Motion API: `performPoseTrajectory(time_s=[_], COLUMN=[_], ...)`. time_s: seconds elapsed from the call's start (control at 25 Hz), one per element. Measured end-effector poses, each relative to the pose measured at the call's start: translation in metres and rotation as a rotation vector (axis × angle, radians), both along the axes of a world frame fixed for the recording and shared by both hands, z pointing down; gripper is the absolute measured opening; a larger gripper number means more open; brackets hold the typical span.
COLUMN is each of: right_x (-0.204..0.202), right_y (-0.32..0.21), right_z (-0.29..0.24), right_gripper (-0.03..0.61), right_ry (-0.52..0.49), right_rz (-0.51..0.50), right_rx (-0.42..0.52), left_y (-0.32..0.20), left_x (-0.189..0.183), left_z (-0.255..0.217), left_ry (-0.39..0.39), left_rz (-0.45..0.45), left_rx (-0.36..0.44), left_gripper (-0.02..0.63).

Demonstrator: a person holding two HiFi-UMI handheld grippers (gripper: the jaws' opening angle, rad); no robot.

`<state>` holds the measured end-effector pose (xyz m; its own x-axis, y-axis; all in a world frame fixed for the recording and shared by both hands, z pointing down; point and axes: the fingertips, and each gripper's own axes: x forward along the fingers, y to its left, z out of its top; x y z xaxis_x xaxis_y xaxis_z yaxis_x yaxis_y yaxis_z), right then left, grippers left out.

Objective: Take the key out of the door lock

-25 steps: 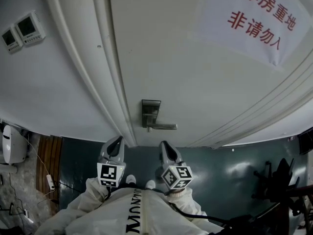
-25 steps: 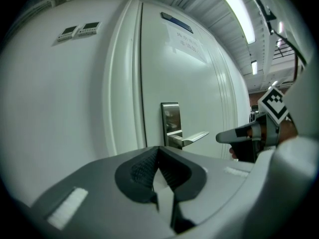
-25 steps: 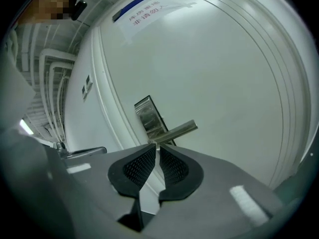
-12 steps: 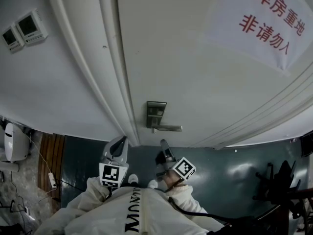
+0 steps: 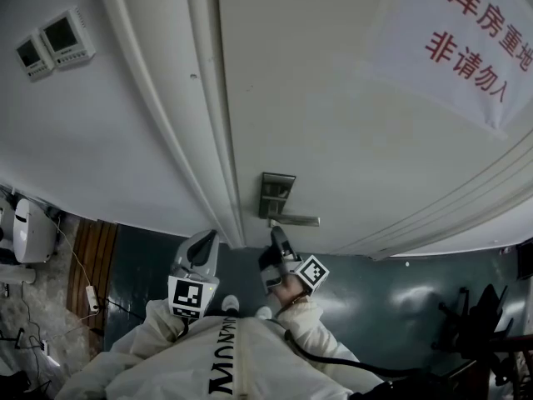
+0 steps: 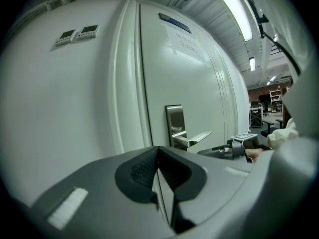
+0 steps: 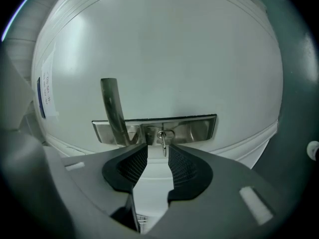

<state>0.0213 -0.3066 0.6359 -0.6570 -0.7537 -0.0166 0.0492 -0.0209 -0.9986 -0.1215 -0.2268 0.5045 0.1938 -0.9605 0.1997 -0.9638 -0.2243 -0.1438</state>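
Observation:
A steel lock plate with a lever handle sits on the white door. In the right gripper view the plate appears sideways, and a small silver key sticks out of it next to the lever. My right gripper is open, rolled on its side, with its tips just under the handle. Its jaws have just been opening. The key stands at the mouth of the gap and the pads do not touch it. My left gripper is shut on nothing and is held back at the left.
A paper sign with red characters hangs on the door's upper right. Two wall panels are mounted left of the door frame. A white appliance stands on the floor at the left, and dark equipment at the lower right.
The right gripper has rolled onto its side, dropped and moved in towards the lock, and its jaws have opened. The left gripper has stayed where it was.

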Motion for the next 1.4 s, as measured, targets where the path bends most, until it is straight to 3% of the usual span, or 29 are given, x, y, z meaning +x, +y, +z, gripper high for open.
performPoseTrajectory(time_s=[0.48,0.68,0.92,1.4], right_x=[-0.017,-0.021,-0.022,-0.022], right_y=[-0.024,-0.033,-0.037,-0.036], right_z=[0.012,0.008,0.008,0.006], right_gripper=[0.132,0.102,0.034,0.025], right_ry=[-0.074,-0.090,-0.058,0.008], right_rz=[0.025,0.026,0.030,0.042], right_rx=[-0.038,-0.024,-0.024,-0.002], left_y=[0.009,0.011,0.013,0.019], left_x=[-0.018,-0.019,-0.020,-0.015], left_z=[0.002,0.004,0.006,0.010], left_ry=[-0.004,0.000,0.002,0.009], left_rz=[-0.035,-0.036,-0.038,-0.026], left_rx=[-0.013,-0.021,-0.027,-0.035], left_gripper=[0.000,0.000,0.000,0.000])
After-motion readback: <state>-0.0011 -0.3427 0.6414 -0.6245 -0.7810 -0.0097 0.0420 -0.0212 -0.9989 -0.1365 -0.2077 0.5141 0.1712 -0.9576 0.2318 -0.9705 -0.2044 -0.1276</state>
